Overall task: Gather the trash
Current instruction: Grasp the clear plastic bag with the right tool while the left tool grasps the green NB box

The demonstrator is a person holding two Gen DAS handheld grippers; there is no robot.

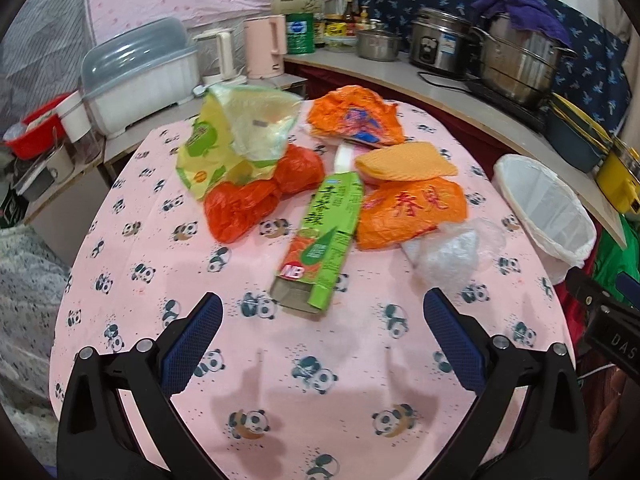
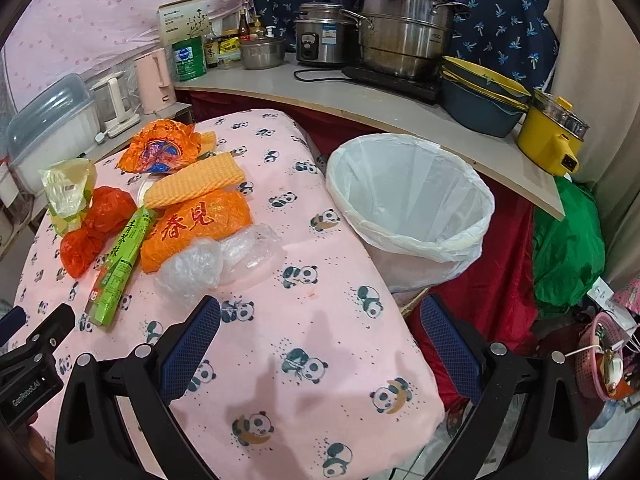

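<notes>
Both grippers hang wide open over the near part of the table, holding nothing, with the trash not yet touched

Left gripper (image 1: pixel 322 312) points at the green carton (image 1: pixel 320 240), which lies nearest its blue pads (image 1: pixel 196 344) and looks like the easiest first grab; right gripper (image 2: pixel 320 314) straddles the table's right edge, jaws spread and empty, near the white-lined bin (image 2: pixel 412 204) that stands just off that edge, probably so each piece has a short trip. Trash sits bunched toward the far middle of the panda tablecloth (image 1: pixel 280 380): 2 orange bags (image 1: pixel 412 210), a red bag (image 1: pixel 240 208), a yellow-green wrapper (image 1: pixel 236 136), an orange cloth (image 1: pixel 404 164) and clear plastic (image 1: pixel 452 252) toward the right edge, nearest the bin
</notes>
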